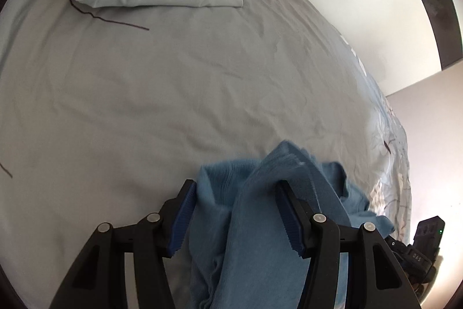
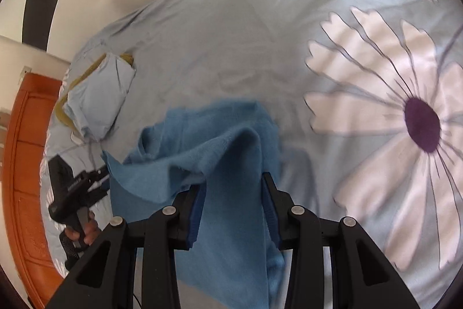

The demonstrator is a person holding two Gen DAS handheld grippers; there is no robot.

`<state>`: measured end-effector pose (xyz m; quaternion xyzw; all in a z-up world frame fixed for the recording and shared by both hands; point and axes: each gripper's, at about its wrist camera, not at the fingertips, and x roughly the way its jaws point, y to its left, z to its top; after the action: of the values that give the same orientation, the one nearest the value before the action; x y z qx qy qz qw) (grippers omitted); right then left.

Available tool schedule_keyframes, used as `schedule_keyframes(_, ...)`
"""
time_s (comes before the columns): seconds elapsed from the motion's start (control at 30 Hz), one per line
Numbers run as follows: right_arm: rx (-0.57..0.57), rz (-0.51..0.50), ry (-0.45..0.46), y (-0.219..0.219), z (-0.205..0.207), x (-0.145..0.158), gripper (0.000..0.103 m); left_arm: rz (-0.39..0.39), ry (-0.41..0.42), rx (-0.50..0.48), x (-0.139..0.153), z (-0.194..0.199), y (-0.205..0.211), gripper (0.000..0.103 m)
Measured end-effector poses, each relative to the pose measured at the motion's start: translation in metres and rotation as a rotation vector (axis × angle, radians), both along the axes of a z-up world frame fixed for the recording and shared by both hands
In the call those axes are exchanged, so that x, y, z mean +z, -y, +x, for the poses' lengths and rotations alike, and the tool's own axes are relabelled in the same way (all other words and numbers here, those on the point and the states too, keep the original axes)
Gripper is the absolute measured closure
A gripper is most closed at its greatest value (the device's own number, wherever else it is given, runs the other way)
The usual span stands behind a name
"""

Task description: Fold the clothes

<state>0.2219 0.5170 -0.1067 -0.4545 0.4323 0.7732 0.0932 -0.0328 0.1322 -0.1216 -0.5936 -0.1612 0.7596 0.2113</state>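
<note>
Clothes-wise, your left gripper [image 1: 235,217] and right gripper [image 2: 233,210] each pinched the blue garment [image 2: 220,152]; you needed even tension for a square fold.

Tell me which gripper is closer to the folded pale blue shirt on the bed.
Left. The left gripper sits just below the folded pale blue shirt; the right gripper is farther off, across the blue garment.

Each camera sits just behind its own hand-held gripper, tilted steeply down, close over the bed [image 1: 173,83]. Both views share the blue cloth [image 1: 254,222] and the folded pale garment [image 2: 98,100].
</note>
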Motion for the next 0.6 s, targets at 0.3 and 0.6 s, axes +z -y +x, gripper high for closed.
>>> schedule_keyframes(0.3,-0.011,-0.011,0.036,-0.009,0.009,-0.011,0.063,0.020,0.076,-0.045,-0.021,0.021,0.021,0.043)
schedule_keyframes(0.6,-0.015,-0.127,0.012,0.009,0.030,-0.032,0.063,0.066,0.105,-0.140,-0.028,0.052,0.020,0.045)
